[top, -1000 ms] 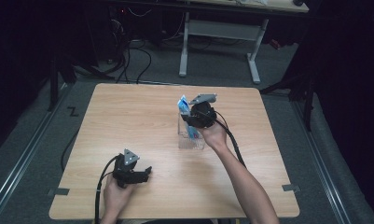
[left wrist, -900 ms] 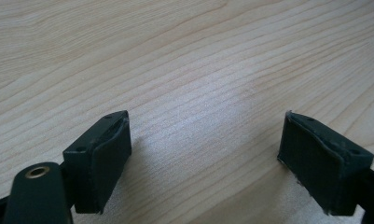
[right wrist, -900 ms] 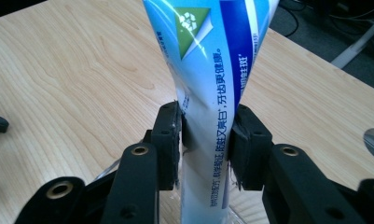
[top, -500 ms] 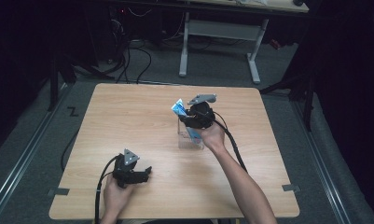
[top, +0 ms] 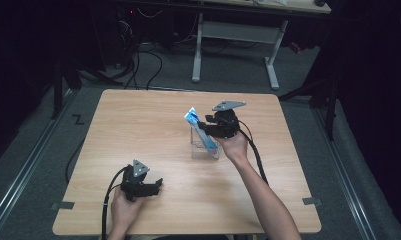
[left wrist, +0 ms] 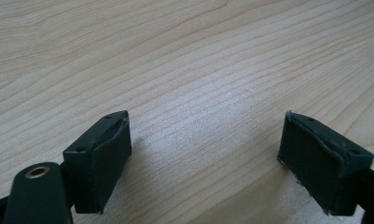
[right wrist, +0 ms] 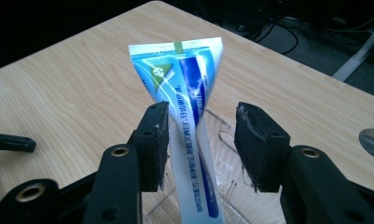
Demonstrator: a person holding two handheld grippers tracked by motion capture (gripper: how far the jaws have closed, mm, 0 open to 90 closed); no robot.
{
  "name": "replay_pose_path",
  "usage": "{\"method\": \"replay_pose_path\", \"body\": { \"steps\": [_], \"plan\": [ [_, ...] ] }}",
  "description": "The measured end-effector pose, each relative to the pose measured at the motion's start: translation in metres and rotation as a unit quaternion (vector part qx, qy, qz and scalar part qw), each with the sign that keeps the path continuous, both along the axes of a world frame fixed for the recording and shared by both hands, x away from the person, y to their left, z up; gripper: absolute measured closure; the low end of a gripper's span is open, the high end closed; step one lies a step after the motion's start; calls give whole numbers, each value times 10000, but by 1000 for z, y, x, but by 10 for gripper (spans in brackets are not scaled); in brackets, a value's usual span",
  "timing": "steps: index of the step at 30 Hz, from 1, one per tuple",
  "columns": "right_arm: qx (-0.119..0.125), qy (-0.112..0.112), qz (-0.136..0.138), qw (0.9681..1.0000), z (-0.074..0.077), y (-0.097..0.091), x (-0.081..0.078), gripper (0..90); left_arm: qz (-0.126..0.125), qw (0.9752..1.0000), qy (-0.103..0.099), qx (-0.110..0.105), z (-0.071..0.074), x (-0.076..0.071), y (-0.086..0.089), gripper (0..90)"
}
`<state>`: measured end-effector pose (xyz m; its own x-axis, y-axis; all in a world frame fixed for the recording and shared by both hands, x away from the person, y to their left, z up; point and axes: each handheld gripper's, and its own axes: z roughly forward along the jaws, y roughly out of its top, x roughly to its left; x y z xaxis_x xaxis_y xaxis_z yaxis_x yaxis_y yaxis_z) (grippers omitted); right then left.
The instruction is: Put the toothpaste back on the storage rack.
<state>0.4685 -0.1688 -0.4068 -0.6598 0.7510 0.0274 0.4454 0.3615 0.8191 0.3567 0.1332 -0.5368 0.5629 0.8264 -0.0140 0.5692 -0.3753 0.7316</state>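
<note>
Your toothpaste tube (right wrist: 187,116) is white and blue with a green mark and printed lettering, its flat crimped end up. It stands tilted in the clear plastic holder (top: 206,146), slightly toward the right edge from the middle of the table (top: 138,125). Your right gripper (right wrist: 201,140) has just been opening: the 2 jaws now stand about half apart with the tube between them, one pad beside it and the other clear of it. 1 second ago the tube stood straighter; now its top leans toward the left edge. Your left gripper (left wrist: 205,161) rests wide open and empty near the near edge, unmoved.
</note>
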Motion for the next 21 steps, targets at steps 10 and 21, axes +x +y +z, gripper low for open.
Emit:
{"method": "replay_pose_path", "body": {
  "steps": [10, 21],
  "plan": [
    [158, -36, -120, 9998, 9, -16, -5, 533, 0, 10000, 1, 3, 0, 0, 0, 171],
    [270, -77, -282, 9992, 15, -33, -9, 528, 8, 10000, -2, -7, 0, 0, 0, 171]
  ]
}}
